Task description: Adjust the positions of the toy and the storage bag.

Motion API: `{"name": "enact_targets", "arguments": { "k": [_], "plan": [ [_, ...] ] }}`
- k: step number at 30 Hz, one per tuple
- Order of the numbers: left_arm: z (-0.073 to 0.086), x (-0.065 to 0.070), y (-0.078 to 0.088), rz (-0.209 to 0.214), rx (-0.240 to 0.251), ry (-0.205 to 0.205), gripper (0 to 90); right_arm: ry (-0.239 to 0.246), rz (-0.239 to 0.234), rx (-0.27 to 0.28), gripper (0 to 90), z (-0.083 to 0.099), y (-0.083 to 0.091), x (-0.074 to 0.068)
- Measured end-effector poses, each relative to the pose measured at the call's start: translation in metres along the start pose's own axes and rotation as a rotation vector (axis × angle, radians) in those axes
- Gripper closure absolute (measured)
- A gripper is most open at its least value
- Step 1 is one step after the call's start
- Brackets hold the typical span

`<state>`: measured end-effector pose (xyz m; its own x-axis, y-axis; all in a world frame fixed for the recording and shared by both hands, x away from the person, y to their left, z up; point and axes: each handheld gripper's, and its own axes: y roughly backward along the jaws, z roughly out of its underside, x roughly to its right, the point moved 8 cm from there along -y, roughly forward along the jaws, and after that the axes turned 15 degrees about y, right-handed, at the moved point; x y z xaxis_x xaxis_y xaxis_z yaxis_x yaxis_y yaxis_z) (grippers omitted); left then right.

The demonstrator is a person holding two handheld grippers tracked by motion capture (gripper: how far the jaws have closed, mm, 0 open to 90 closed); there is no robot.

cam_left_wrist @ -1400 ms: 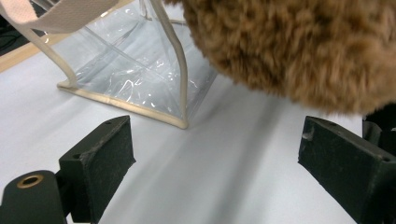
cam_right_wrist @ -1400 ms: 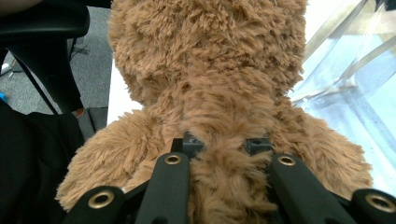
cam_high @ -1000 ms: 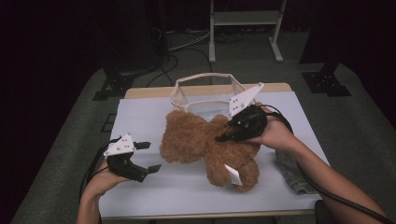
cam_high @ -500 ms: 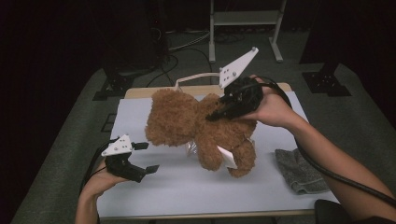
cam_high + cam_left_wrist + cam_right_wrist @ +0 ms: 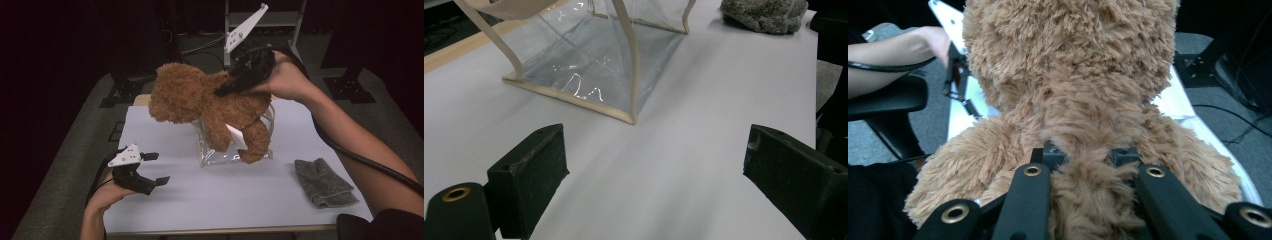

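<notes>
A brown teddy bear [image 5: 210,102] hangs in the air above the table, head to the left, its legs dangling over a clear plastic bag with cream trim [image 5: 215,152]. My right gripper [image 5: 227,89] is shut on the fur of the bear's back [image 5: 1088,165]; its black jaws pinch a tuft between them. My left gripper [image 5: 156,169] rests low at the table's front left, held by a hand, open with nothing between its fingers [image 5: 531,175]. The bag [image 5: 599,65] stands ahead of it with its mouth up.
A crumpled grey cloth [image 5: 324,182] lies at the table's right front, also seen as a grey cloth [image 5: 766,12] beyond the bag. The white tabletop [image 5: 225,200] ends at a wooden edge. Black stands and cables sit on the floor behind.
My right gripper has lifted the bear off the table and carried it up and back, so the bear now hangs over the bag. The left gripper has stayed put.
</notes>
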<state>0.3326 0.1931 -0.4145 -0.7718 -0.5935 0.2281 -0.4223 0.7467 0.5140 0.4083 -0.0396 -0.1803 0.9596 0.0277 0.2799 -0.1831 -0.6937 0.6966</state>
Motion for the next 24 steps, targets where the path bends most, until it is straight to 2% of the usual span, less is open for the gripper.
{"name": "enact_targets", "arguments": {
  "k": [10,24],
  "plan": [
    [0.002,-0.002,-0.001,0.004,-0.003,0.009,9.3,-0.010,0.030,-0.014,75.4,-0.016,0.006,0.032],
    [0.006,-0.003,-0.005,0.016,-0.021,0.011,9.4,-0.047,0.026,-0.012,75.2,-0.017,-0.009,0.069]
  ]
}}
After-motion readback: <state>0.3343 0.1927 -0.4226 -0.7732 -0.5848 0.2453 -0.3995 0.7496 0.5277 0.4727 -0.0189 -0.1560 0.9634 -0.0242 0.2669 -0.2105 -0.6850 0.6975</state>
